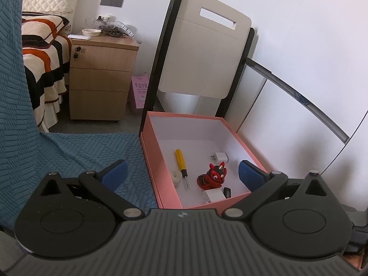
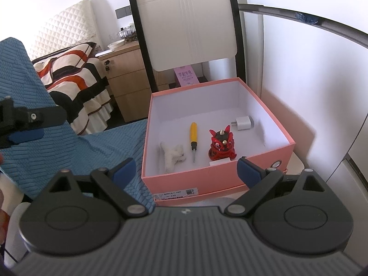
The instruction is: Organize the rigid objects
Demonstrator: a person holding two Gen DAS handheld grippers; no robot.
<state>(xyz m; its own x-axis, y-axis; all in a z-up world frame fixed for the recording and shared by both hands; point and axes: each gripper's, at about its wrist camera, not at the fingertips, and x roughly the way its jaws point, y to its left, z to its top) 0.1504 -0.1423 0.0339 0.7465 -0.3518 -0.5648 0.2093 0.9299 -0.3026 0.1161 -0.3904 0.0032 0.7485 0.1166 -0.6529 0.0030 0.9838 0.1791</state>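
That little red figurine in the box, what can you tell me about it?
The red figurine is a small glossy creature, perhaps a lion-dance toy, with pointed ears, a gold horn, black face markings and pale eyes. It looks like hard plastic or resin. It stands upright on the white floor of the open pink box, near its front wall, right of the yellow-handled screwdriver. A small white block sits at its base. Neither gripper touches it.

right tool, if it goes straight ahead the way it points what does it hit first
Most likely the near wall of the pink box, just ahead of the open right tool; depth is unclear, so it might clear the rim.
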